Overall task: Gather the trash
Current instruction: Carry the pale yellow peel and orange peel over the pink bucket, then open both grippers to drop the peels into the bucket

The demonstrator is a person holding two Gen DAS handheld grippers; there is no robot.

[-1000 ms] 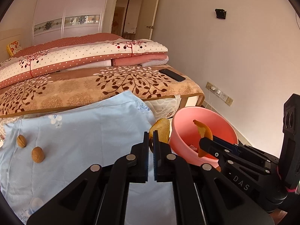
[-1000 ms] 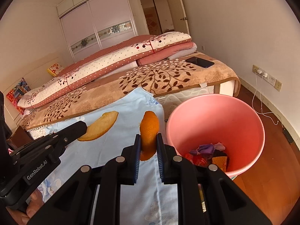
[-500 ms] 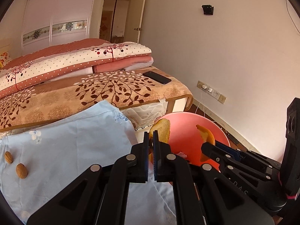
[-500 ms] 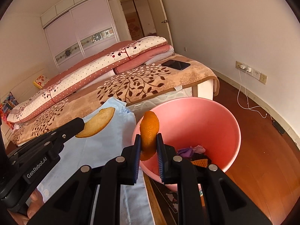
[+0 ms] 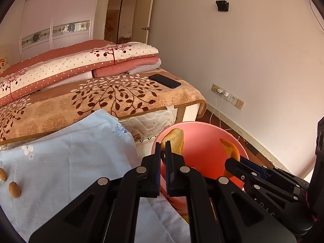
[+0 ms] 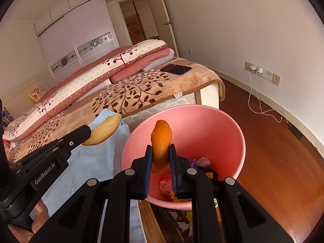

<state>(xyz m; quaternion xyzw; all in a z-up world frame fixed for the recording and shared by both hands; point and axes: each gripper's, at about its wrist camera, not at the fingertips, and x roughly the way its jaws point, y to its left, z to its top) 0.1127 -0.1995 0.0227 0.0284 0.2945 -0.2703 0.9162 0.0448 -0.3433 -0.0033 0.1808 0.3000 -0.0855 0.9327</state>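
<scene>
A bedroom with pale walls holds a bed (image 5: 113, 97) covered in a brown leaf-patterned blanket, folded quilts (image 5: 81, 64) stacked at its far side and a dark phone (image 5: 164, 81) lying near its right corner. Near the bed's foot, a light blue cloth (image 5: 70, 158) is spread over a surface, with two nuts (image 5: 14, 189) resting on its left part. To the right of the cloth stands a pink bin (image 6: 212, 131) on the reddish wooden floor (image 6: 273, 151), with crumpled wrappers (image 6: 200, 162) lying in its bottom. The left gripper (image 5: 163, 147) pinches a pale piece of orange peel (image 5: 175, 140) between its nearly closed jaws; from the right camera that piece (image 6: 103, 130) hangs above the cloth's far edge, just left of the bin's rim. The right gripper (image 6: 160, 151) clamps a second, brighter piece of peel (image 6: 161, 139) upright between its jaws, held above the bin's mouth. A white charger cable (image 6: 261, 105) trails from a wall socket (image 6: 255, 68) down across the floor at the right.
</scene>
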